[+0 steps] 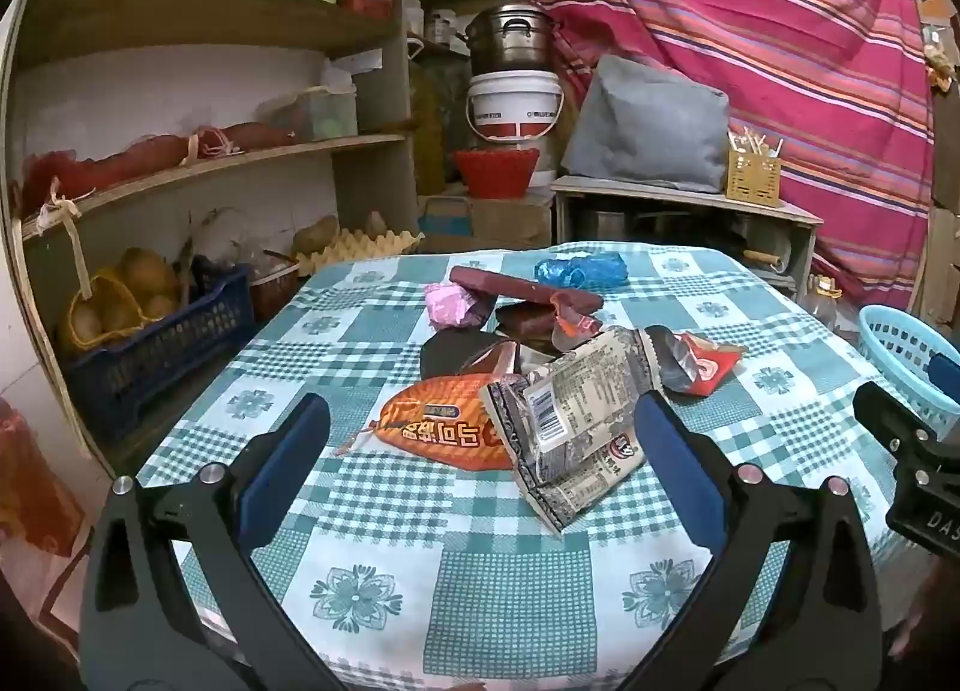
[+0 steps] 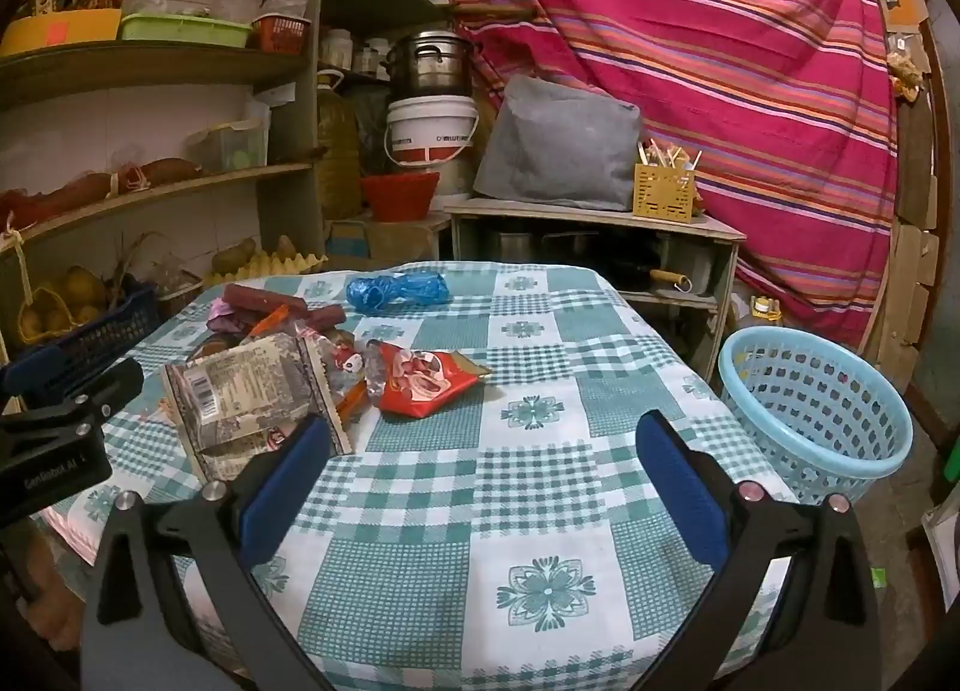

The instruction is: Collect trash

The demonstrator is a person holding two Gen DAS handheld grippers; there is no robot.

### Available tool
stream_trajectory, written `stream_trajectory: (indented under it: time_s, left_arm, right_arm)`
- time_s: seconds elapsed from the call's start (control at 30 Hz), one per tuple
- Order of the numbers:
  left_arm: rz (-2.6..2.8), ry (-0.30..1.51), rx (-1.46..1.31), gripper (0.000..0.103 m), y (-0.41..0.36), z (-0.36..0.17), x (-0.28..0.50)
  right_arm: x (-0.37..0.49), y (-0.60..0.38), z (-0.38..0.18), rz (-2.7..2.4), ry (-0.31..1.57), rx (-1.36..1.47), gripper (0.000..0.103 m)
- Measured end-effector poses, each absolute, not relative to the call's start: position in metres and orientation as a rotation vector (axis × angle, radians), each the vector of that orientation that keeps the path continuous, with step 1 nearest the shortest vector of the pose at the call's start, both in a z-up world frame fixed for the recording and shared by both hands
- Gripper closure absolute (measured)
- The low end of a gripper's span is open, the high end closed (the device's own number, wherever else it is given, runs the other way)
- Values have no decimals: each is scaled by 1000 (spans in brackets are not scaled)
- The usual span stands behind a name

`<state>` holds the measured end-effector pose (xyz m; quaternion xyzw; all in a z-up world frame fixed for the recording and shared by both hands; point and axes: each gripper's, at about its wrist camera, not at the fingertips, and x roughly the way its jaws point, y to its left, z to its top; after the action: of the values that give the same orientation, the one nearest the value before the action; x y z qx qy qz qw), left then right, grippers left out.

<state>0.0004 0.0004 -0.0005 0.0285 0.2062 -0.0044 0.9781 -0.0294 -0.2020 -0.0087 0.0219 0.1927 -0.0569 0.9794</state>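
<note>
Trash wrappers (image 1: 540,391) lay heaped mid-table on the checked cloth (image 1: 510,571), a blue bag (image 2: 396,290) behind them. I held the left gripper (image 1: 483,451) and right gripper (image 2: 483,463) spread wide, empty. The blue basket (image 2: 816,409) stood beside the table's right edge.

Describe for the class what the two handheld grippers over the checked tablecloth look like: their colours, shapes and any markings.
Both match. The left gripper has two black angular plastic arms with silver round bolts at the joints, each ending in a flat blue rectangular pad. The right gripper has the same build. Seen from the side, the left gripper's black body carries white lettering, too small to read fully.
</note>
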Motion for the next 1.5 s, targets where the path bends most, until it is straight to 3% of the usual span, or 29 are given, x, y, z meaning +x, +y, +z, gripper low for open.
stream_trajectory:
  time_s: [1.5]
  left_arm:
    - [-14,425,52,5,2,-4,-2]
  right_arm:
    - [-33,-204,-7,-119,382,40,4]
